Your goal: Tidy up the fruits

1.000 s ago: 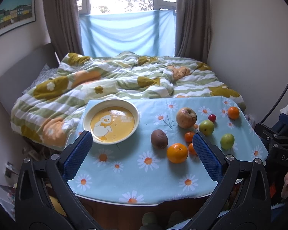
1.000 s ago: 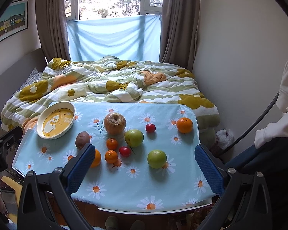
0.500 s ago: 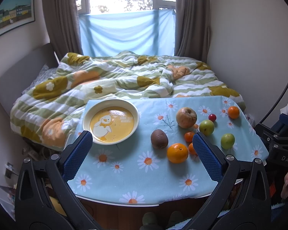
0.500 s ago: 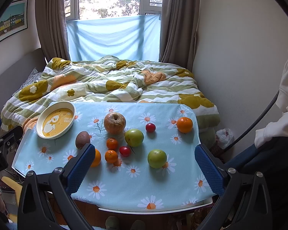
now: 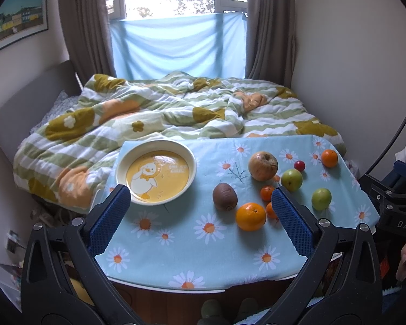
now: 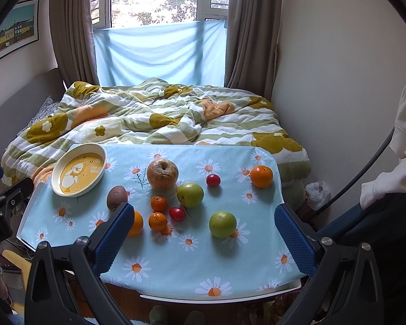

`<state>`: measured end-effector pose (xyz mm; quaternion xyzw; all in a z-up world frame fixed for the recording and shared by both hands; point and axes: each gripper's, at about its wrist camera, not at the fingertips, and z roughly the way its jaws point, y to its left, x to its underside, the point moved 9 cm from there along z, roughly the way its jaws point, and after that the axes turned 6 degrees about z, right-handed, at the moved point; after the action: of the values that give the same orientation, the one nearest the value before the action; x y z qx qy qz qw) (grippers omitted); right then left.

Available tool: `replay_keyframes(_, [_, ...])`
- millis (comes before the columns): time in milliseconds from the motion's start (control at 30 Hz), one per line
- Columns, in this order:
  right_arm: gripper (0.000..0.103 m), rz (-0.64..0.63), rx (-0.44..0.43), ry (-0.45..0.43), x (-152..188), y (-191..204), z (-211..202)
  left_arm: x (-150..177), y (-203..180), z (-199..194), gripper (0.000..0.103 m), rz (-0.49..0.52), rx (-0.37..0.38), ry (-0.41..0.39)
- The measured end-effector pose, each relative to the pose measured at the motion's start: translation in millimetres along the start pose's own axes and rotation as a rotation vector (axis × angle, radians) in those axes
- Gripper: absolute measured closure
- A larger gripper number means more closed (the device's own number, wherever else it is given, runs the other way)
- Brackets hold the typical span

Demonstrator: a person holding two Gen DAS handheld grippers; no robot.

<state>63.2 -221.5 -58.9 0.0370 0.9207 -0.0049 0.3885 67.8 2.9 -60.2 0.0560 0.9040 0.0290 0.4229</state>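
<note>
Hovering wide open and empty before the counter [image 6: 176, 257], both grippers, left gripper [image 5: 200, 211] and right gripper [image 6: 203, 230], hid part of an orange [image 6: 136, 223].

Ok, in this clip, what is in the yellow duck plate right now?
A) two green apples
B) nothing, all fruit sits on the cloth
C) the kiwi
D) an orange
B: the duck plate holds no fruit; the kiwi, the big orange and the green apples all lie on the daisy tablecloth.
</note>
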Motion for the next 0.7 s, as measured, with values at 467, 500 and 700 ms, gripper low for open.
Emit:
replay_keyframes(467, [0.000,0.001,0.000,-0.002,1.5,2.8,0.1,-0.3,-1.6,0.3,0.000,0.002,0.003,0.002])
replay_keyframes(500, [0.000,0.000,0.001,0.000,1.2,0.9,0.9,-0.2,-2.0,0.2,0.000,0.002,0.002,0.003])
replay_keyframes(700, [0.000,0.015,-0.003,0.001,1.9,8.0,0.1,2.1,-3.3,0.3,0.000,-0.003,0.020,0.011])
